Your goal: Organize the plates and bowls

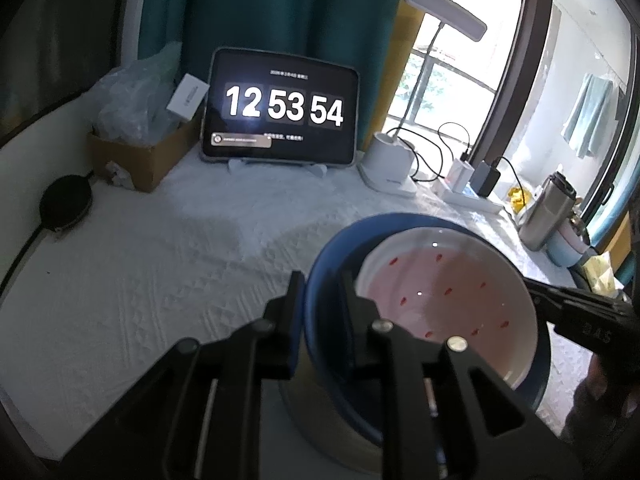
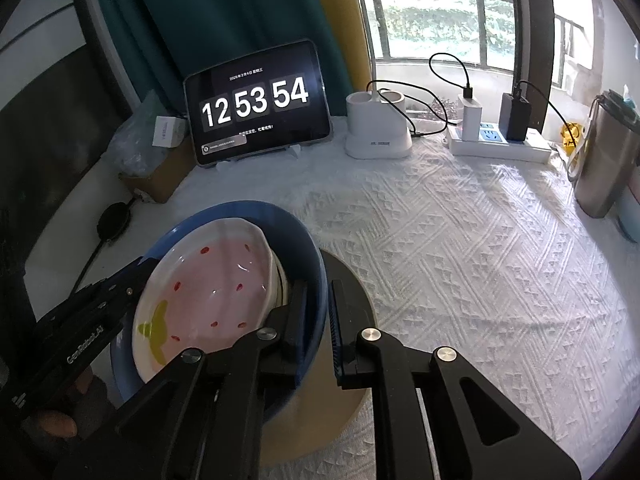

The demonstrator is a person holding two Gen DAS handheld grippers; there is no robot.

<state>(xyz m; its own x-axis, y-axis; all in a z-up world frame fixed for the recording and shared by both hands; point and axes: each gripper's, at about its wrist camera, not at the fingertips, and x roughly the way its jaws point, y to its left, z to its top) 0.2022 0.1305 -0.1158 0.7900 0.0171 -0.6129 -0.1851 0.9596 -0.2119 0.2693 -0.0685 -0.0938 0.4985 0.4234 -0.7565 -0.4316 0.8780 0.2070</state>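
A blue bowl (image 1: 400, 220) (image 2: 248, 208) holds a white bowl with a pink inside and red spots (image 1: 440, 280) (image 2: 216, 280). The stack rests on a round dark-topped plate (image 2: 352, 280) on the white cloth. My left gripper (image 1: 322, 292) straddles the blue bowl's left rim, one finger outside and one inside, with a small gap at the rim. My right gripper (image 2: 318, 300) straddles the opposite rim in the same way, with a thin dark sliver between its outer pad and the rim. Each gripper also shows in the other's view, at the bowl's edge.
A tablet clock (image 2: 256, 104) stands at the back, with a white lamp base (image 2: 378, 128), a power strip (image 2: 500, 144) and a steel flask (image 2: 604, 168) to its right. A cardboard box (image 1: 136, 152) and a black round pad (image 1: 66, 204) lie at the left.
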